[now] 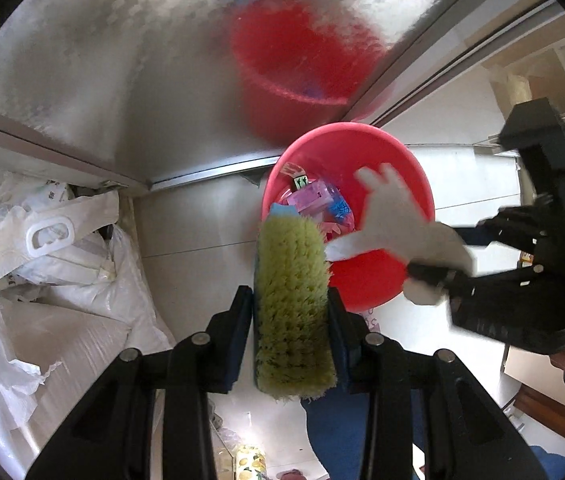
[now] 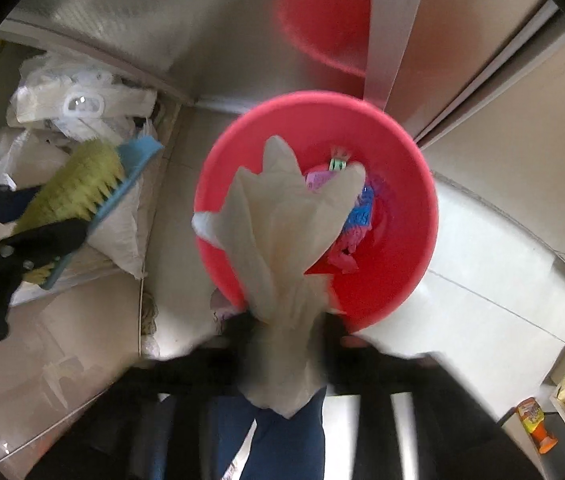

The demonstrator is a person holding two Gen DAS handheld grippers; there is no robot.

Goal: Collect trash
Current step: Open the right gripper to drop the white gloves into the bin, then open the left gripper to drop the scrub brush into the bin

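Observation:
A red bucket [image 1: 346,126] [image 2: 322,98] stands on the pale floor with pink and blue wrappers [image 1: 314,196] inside. My left gripper [image 1: 290,296] [image 2: 30,216] is shut on a scrub brush [image 1: 288,264] [image 2: 78,184] with yellow-green bristles and a blue back, held beside the bucket's left rim. Over the bucket's mouth is my right gripper [image 2: 288,328] [image 1: 430,276], its fingers blurred and standing apart. A crumpled white paper tissue [image 2: 282,240] [image 1: 394,216] lies loose and wide between them, hanging toward the bucket.
White plastic bags and sacks [image 1: 42,248] [image 2: 74,120] are piled at the left. Shiny metal panels [image 1: 122,60] rise behind the bucket and mirror it. An orange jar [image 2: 534,420] and packets stand at the far right. A person's blue trousers [image 2: 278,440] show below.

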